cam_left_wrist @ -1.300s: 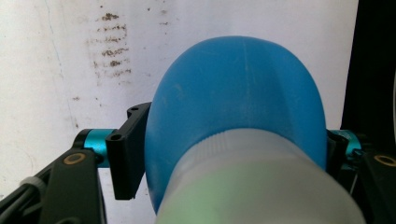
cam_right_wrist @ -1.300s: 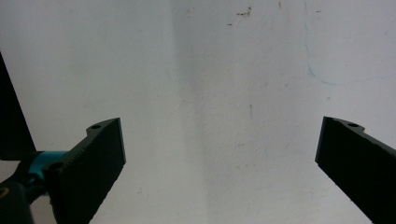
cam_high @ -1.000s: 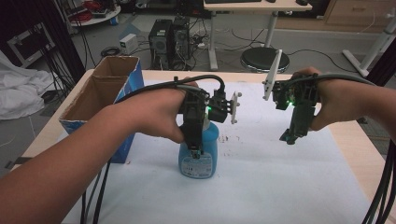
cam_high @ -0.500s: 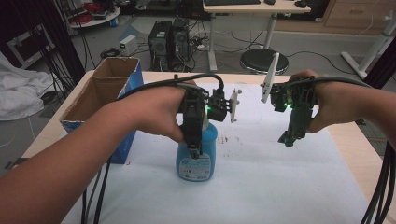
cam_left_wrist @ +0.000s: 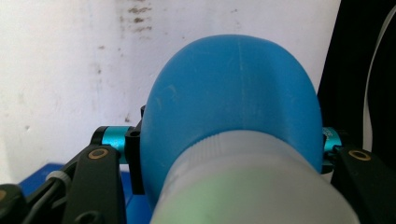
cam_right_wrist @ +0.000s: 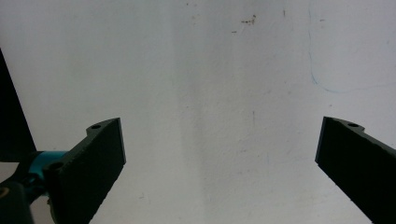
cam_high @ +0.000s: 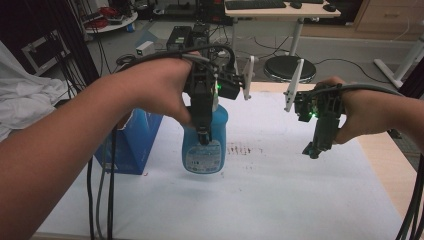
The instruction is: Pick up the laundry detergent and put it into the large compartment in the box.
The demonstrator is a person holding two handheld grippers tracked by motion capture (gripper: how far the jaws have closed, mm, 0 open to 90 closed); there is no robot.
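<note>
A blue plastic bottle point(cam_high: 205, 150) with a white label hangs upright from my left gripper point(cam_high: 202, 134), which is shut on its upper part. In the left gripper view the bottle's blue shoulder point(cam_left_wrist: 233, 93) and pale neck bulge between the jaws of my left gripper point(cam_left_wrist: 229, 156). I cannot tell whether its base touches the white sheet point(cam_high: 280, 190). My right gripper point(cam_high: 312, 149) hovers to the right of the bottle, pointing down. In its own view my right gripper point(cam_right_wrist: 219, 144) stands open with bare white sheet point(cam_right_wrist: 210, 70) between the jaws.
A blue-sided box point(cam_high: 132, 145) stands at the table's left, close behind my left forearm. Brownish stains point(cam_high: 242, 149) mark the sheet between bottle and right gripper. Cables trail from both grippers to the near edge. Desks and a stool stand beyond the table.
My left gripper and the bottle have come up a little and nearer the camera. The right gripper has stayed in about the same place, still open.
</note>
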